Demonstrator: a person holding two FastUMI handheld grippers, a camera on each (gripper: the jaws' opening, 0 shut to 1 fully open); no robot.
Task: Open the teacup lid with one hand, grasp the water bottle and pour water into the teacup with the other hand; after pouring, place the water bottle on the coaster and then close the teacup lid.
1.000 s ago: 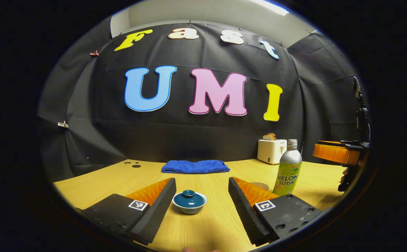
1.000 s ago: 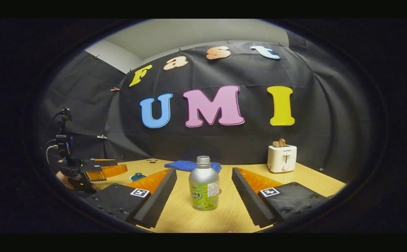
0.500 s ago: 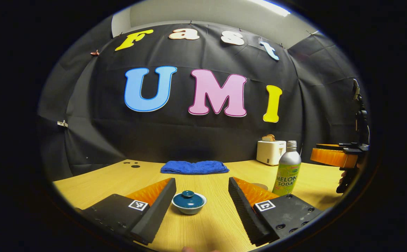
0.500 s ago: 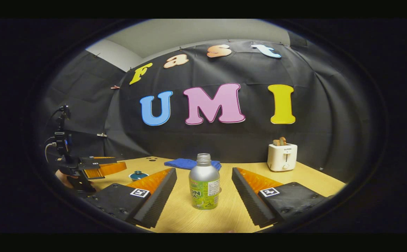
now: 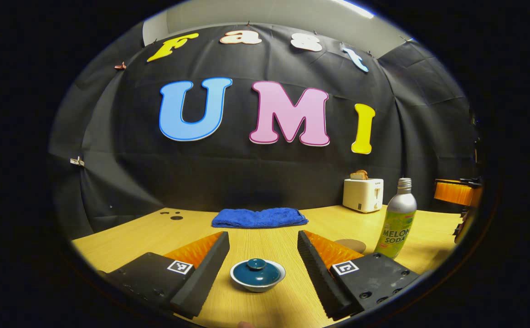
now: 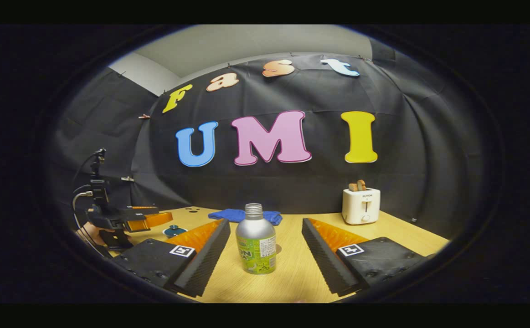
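On the pale wooden worktop (image 5: pixel 132 232), the silver green-labelled water bottle (image 6: pixel 255 240) stands between the wide-spread right hand-held gripper (image 6: pixel 265 255); the small lidded teal teacup (image 5: pixel 257 274) sits between the wide-spread left hand-held gripper (image 5: pixel 263 269).

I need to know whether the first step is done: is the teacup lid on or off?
On. The blue lid sits seated on the white teacup, knob up, between the open left claw fingers, untouched.
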